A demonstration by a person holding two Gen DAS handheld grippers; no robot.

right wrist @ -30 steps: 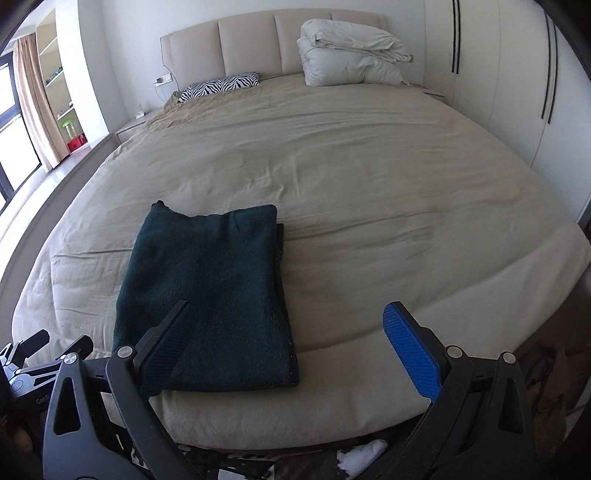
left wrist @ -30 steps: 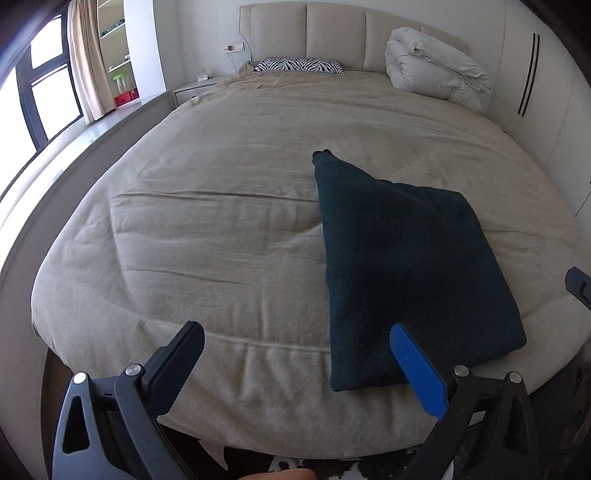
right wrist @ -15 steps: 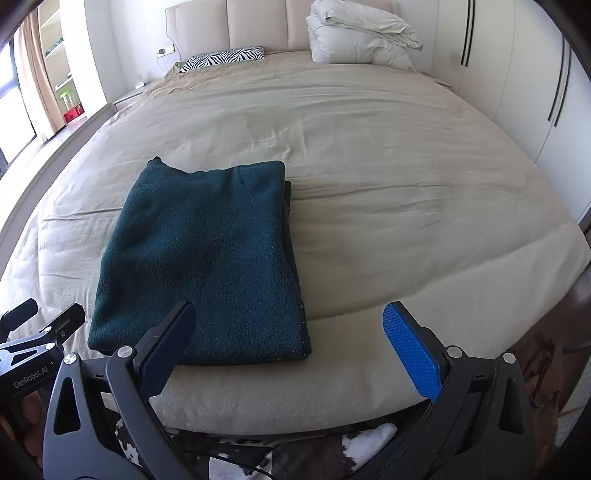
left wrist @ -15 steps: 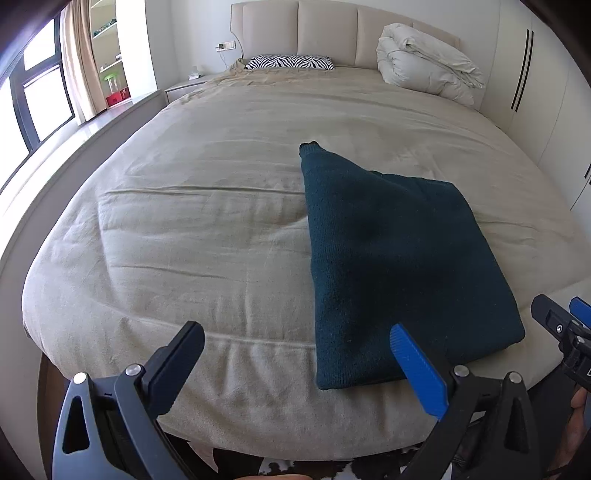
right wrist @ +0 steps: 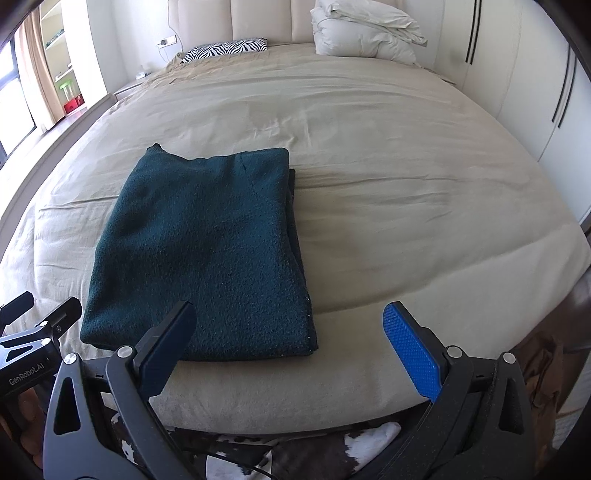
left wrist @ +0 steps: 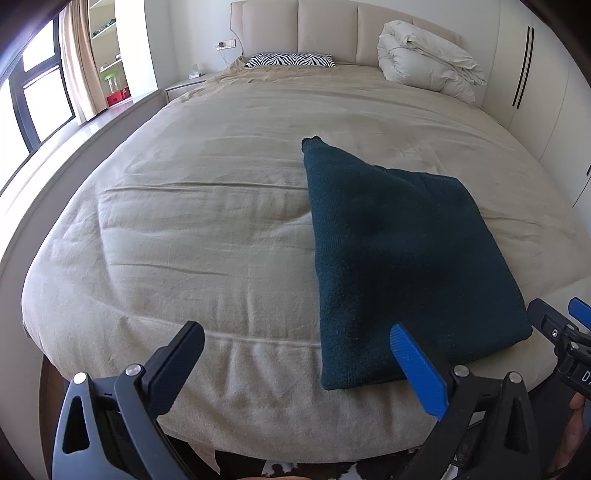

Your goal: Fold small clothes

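My right claw [right wrist: 291, 332] and left claw [left wrist: 295, 350] are both hovering released, flanking the folded dark-teal knit garment's [right wrist: 207, 251] near edge, its long axis running away toward the headboard.

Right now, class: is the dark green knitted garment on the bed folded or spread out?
Folded. The dark green knitted garment lies as a compact rectangle, a lower layer peeking out along its right edge, on the beige bedcover.

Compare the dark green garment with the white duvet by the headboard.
The dark green garment lies flat, folded into a neat rectangle near the foot of the bed; the white duvet is puffy and loosely bundled at the headboard. The garment looks knitted, the duvet smooth. Both rest on the bed.
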